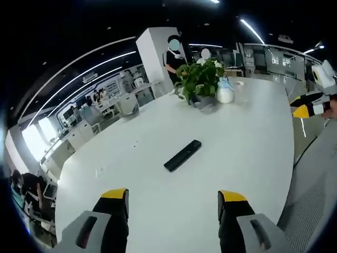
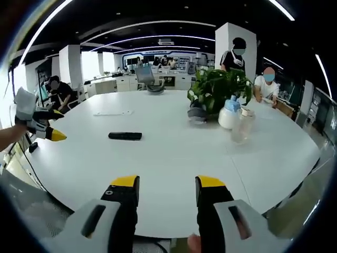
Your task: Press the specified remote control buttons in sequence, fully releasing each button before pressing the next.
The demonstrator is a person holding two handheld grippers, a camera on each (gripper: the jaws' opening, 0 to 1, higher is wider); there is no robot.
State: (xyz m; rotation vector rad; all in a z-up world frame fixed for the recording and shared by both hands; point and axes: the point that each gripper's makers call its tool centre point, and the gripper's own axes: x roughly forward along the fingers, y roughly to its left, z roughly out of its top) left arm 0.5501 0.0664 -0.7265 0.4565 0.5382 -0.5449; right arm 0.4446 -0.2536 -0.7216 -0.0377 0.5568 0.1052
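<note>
Remote control (image 1: 182, 155) lies flat on the white table (image 1: 253, 158), untouched, well clear of both claws.
My left gripper (image 1: 174, 203) hangs spread, remote at 12 o'clock beyond it. My right gripper (image 2: 166, 191) is spread too, remote at 11 o'clock, potted plant (image 2: 218, 88) at 1 o'clock.

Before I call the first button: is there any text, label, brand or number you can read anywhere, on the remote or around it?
None can be read.
Remote control: plain black from here, button markings too small to make out.
White jug by the plant: no legible label.
Papers on the table: print too small.
Lit wall sign at the back: blurred.
</note>
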